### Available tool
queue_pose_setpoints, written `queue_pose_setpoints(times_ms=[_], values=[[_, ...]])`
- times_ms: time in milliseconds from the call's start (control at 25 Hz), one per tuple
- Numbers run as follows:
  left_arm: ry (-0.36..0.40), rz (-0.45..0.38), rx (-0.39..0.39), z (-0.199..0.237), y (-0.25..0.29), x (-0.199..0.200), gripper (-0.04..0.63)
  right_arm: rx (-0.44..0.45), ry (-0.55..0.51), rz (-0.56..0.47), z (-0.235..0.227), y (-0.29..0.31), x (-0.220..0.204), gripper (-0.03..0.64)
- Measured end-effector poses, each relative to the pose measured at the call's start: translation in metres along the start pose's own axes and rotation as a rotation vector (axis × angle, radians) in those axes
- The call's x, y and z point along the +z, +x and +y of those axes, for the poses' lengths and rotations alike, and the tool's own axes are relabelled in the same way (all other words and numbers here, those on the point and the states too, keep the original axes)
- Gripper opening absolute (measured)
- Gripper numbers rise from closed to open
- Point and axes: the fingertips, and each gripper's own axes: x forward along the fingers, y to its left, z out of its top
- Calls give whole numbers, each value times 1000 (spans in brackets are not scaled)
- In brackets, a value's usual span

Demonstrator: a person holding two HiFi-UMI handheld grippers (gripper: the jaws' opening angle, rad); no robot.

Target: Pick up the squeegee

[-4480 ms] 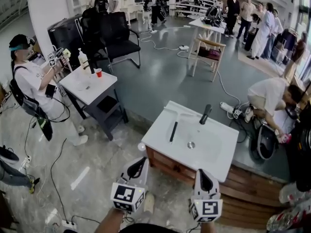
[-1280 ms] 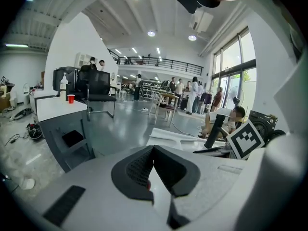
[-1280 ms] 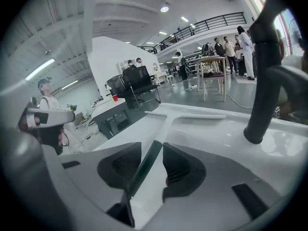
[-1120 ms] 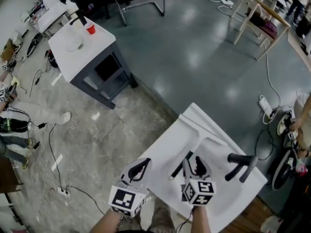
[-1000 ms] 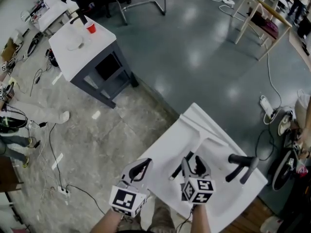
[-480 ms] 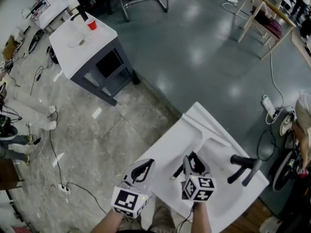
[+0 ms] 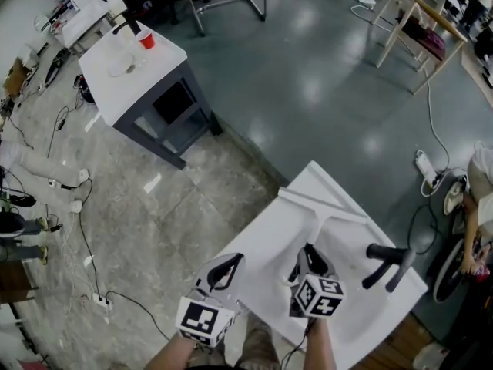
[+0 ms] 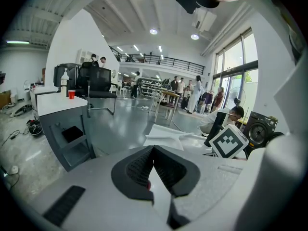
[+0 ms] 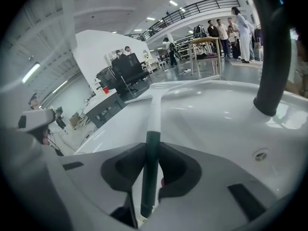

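Squeegee (image 9: 154, 113) is lying on the white sink (image 7: 266, 233), its dark handle running between the jaws of the right gripper (image 7: 306, 254) near the sink's front edge and its blade lying toward the sink's far corner. Those jaws have just been closing and are pinching the handle from both sides. The left gripper (image 7: 223, 267) is hovering at the sink's front left edge, jaws clenched together on nothing.
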Motion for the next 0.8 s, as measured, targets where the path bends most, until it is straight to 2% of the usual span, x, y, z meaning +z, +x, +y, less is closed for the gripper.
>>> queue_pose_setpoints(times_ms=[560, 800], values=[[23, -48, -6, -2, -28, 20, 3, -8, -27, -54, 14, -25, 19, 80], [81, -130, -19, -5, -49, 41, 3, -6, -36, -104, 27, -52, 35, 78]])
